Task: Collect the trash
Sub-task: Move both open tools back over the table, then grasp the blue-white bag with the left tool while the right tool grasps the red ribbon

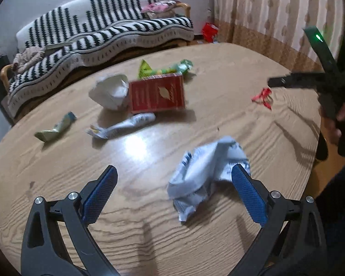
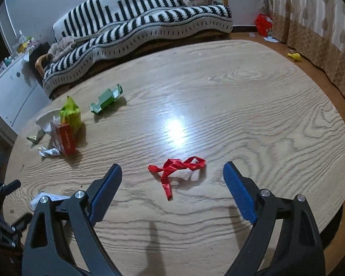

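Trash lies on a round wooden table [image 1: 149,207]. My left gripper [image 1: 176,172] is open; a crumpled white and blue wrapper [image 1: 207,172] lies between its fingers, against the right pad. Farther off lie a red box [image 1: 157,94], a white paper wad [image 1: 111,90], a white wrapper [image 1: 124,125], a yellowish wrapper [image 1: 55,130] and a green wrapper [image 1: 165,69]. My right gripper [image 2: 172,170] is open and low over the table, with a red ribbon [image 2: 177,168] between its fingers. The right gripper also shows in the left wrist view [image 1: 310,82], beside the red ribbon [image 1: 263,96].
A green box [image 2: 107,100] lies on the table's left part, near the red box [image 2: 65,140] and a yellow-green wrapper [image 2: 71,113]. A striped sofa [image 2: 138,20] stands behind the table. A curtain [image 2: 315,18] hangs at the right, a red bag [image 2: 263,24] on the floor.
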Available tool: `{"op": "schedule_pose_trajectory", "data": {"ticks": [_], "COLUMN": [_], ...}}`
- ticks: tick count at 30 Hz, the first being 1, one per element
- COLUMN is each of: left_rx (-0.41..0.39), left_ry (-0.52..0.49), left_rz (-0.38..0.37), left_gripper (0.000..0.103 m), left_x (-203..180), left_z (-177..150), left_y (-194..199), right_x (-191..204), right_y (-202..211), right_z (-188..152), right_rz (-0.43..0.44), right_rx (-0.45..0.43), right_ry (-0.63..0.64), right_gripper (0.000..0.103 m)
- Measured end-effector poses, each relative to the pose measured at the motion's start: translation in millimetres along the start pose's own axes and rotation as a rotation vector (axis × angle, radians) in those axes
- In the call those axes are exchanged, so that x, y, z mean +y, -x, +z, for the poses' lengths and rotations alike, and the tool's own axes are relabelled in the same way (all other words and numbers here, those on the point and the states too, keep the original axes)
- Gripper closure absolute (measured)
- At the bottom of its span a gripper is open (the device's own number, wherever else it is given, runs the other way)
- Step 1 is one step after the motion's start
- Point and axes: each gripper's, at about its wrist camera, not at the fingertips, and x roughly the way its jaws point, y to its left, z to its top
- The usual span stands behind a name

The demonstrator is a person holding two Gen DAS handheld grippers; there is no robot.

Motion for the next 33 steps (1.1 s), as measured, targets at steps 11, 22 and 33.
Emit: {"op": "schedule_pose_trajectory", "data": {"ticks": [11, 22, 33], "left_rx": [0.070, 0.079, 0.062], "left_ry": [0.006, -0.006, 0.057], "left_rz": [-0.101, 0.001, 0.032], "left_gripper": [0.007, 0.036, 0.064], "left_x": [-28.1, -39.7, -34.2], "left_z": [9.6, 8.2, 23.6], "left_y": [-52.7, -51.2, -42.9], "right_x": [10.5, 10.7, 11.3], "right_y": [-28.4, -47.2, -49.3], "right_z": [-1.0, -2.8, -3.6], "right_rz": [-0.049, -0.093, -0.130], "right_rx": [0.061, 0.101, 0.082], "right_ry": [0.035, 0.059, 0.135], "right_gripper": [0.016, 0.016, 0.061]}}
